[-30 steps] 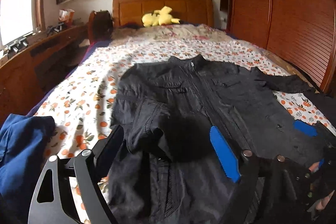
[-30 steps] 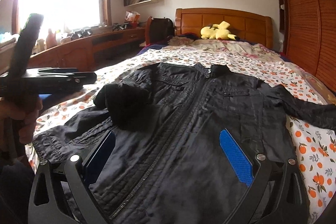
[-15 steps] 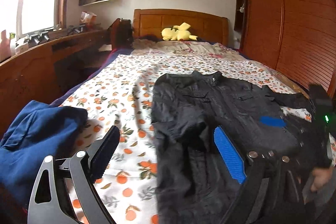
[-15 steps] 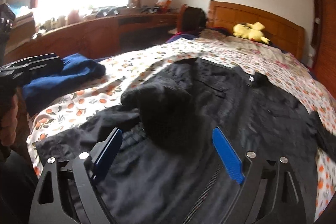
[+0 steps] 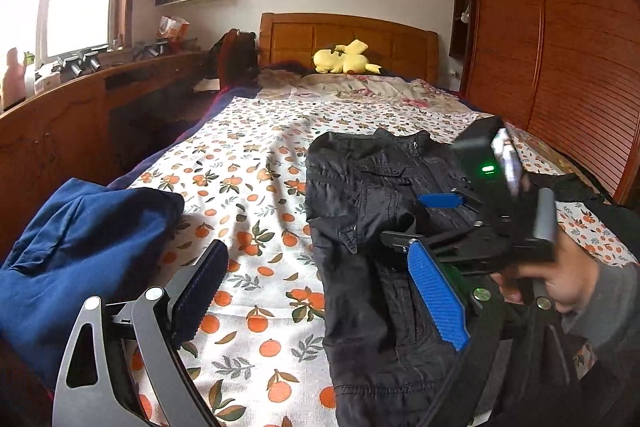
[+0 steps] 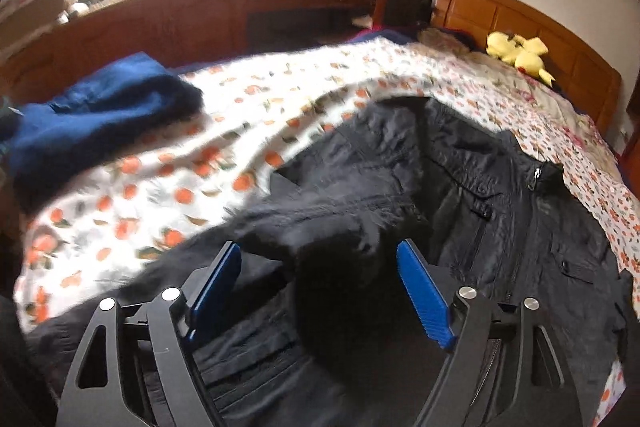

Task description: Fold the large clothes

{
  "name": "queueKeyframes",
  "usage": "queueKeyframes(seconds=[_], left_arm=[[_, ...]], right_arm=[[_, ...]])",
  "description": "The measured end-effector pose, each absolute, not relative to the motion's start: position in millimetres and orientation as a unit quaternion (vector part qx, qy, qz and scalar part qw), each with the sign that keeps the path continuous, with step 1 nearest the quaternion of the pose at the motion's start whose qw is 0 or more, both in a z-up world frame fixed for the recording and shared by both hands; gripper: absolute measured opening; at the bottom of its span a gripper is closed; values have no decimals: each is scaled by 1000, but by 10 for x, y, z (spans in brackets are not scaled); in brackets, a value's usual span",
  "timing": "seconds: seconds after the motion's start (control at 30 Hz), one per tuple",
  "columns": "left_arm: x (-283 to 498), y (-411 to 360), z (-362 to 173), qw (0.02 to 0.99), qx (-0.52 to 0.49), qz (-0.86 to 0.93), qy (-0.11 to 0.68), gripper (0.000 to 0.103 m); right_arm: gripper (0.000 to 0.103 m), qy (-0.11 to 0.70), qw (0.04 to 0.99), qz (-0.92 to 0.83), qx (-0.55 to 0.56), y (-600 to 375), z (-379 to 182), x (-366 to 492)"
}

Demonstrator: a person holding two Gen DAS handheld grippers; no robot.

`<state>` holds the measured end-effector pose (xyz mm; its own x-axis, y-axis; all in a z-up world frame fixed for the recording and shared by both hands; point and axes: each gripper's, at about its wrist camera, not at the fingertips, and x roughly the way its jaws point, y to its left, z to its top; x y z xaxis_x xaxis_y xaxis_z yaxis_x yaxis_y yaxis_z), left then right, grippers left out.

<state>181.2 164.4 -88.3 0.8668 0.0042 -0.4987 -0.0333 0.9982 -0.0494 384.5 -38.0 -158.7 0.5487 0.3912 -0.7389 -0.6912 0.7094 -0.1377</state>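
Closing in on the folded sleeve of the black jacket

The jacket (image 5: 372, 227) lies zipped and face up across the near half of the bed (image 5: 256, 195), one sleeve (image 6: 320, 223) already folded over its chest. My right gripper (image 6: 320, 287) has its jaws apart, though they have just been narrowing, and the sleeve cuff sits between the blue pads (image 6: 424, 299) without either one pressing it. If I pinch now I may catch the jacket front underneath and drag the whole garment askew. My left gripper (image 5: 320, 291) hangs with jaws wide, empty, over the bedsheet near the blue garment (image 5: 80, 251).
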Motion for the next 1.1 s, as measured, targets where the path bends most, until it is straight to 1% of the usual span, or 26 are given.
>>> queueKeyframes(seconds=[0.07,0.13,0.17,0.2,0.23,0.27,0.3,0.47,0.77,0.93,1.1], left_arm=[[1822,1631,-891,965,-29,9,260,92],[1828,1594,-896,965,-25,6,261,92],[1828,1575,-899,965,-23,4,260,92],[1830,1562,-900,965,-22,2,260,92],[1836,1535,-903,965,-20,-1,261,92],[1843,1510,-908,965,-19,-4,261,92],[1849,1480,-914,965,-18,-7,262,92],[1880,1377,-917,965,-14,-19,262,92],[1950,1228,-902,965,-17,-35,258,92],[1998,1099,-896,965,-18,-47,256,92],[2059,978,-904,965,-11,-55,257,92]], right_arm=[[63,369,849,320,-199,-418,-1639,3941],[49,379,847,323,-187,-478,-1657,3995],[38,382,846,323,-182,-508,-1655,4010],[34,385,846,324,-176,-546,-1645,4023],[26,385,846,328,-169,-599,-1622,4027],[22,382,846,332,-165,-647,-1593,4023],[20,378,849,332,-161,-686,-1559,4017],[16,339,875,325,-123,-1051,-1214,3964],[16,282,910,293,-82,-1666,-757,3819],[16,269,926,258,-61,-1920,-723,3836],[18,291,931,218,-42,-2128,-911,3856]])
